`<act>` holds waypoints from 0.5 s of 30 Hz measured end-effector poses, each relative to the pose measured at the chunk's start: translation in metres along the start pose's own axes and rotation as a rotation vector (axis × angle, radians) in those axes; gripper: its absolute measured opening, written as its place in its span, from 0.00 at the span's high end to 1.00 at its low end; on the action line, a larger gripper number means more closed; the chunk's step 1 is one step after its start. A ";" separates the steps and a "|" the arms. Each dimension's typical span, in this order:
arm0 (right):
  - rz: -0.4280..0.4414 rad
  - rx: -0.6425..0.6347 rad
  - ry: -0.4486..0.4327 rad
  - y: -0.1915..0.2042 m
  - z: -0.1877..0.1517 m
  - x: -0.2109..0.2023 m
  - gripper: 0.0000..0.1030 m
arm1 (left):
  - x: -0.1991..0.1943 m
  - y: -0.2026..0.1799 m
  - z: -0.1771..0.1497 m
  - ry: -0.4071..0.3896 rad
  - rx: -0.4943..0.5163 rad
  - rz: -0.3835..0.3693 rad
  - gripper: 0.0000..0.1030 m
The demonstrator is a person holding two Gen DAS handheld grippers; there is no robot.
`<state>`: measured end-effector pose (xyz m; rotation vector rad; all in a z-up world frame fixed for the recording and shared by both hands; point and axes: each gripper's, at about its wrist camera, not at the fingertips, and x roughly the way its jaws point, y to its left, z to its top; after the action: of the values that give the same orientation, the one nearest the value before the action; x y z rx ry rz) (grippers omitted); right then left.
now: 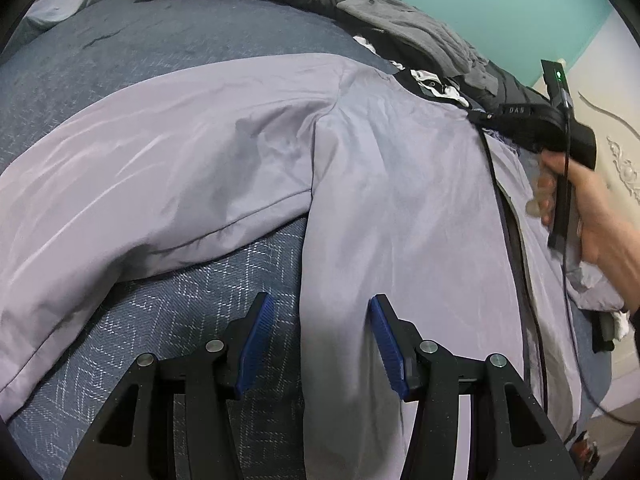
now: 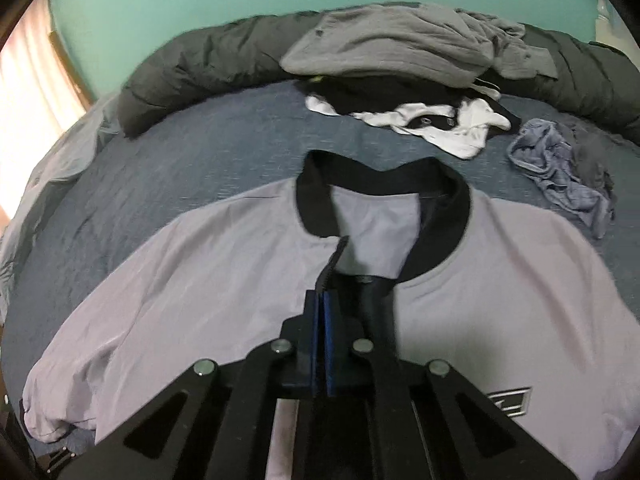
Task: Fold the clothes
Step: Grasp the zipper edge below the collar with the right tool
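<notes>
A lavender-grey jacket (image 1: 400,200) with a black collar (image 2: 380,184) lies front-up on the bed, its front partly unzipped. One sleeve (image 1: 160,160) stretches out to the left. My left gripper (image 1: 320,302) is open low over the jacket's side edge, which runs between the blue pads (image 1: 256,344). My right gripper (image 2: 326,294) is shut on the black zipper edge (image 2: 338,252) just below the collar. In the left wrist view the right gripper (image 1: 480,117) sits at the jacket's neck, held by a hand (image 1: 600,220).
The bed has a dark blue patterned cover (image 1: 200,320). A dark duvet (image 2: 200,72) is rolled along the far side under a teal wall. A grey garment (image 2: 400,48), a black-and-white one (image 2: 440,124) and a crumpled blue-grey cloth (image 2: 560,168) lie beyond the collar.
</notes>
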<state>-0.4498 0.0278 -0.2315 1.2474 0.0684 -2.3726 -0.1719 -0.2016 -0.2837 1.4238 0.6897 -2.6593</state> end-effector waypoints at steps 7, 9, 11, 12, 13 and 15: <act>-0.051 -0.019 0.102 -0.014 -0.012 0.029 0.98 | 0.003 -0.001 0.000 0.015 0.004 -0.003 0.47; -0.052 -0.006 0.130 -0.018 -0.017 0.037 0.97 | 0.004 -0.002 0.000 0.017 0.008 0.000 0.47; -0.056 0.015 0.148 -0.024 -0.021 0.041 0.94 | 0.004 -0.002 0.000 0.020 0.009 0.001 0.47; -0.040 0.043 0.128 -0.029 -0.019 0.036 0.93 | 0.005 -0.002 0.000 0.021 0.008 0.001 0.47; -0.026 0.066 0.111 -0.034 -0.018 0.030 0.92 | 0.004 -0.002 0.000 0.021 0.007 0.000 0.47; -0.039 0.029 0.126 -0.034 -0.023 0.025 0.88 | 0.003 -0.002 0.001 0.019 0.005 0.000 0.47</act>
<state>-0.4582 0.0544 -0.2707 1.4211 0.0993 -2.3329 -0.1749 -0.1999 -0.2855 1.4520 0.6849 -2.6527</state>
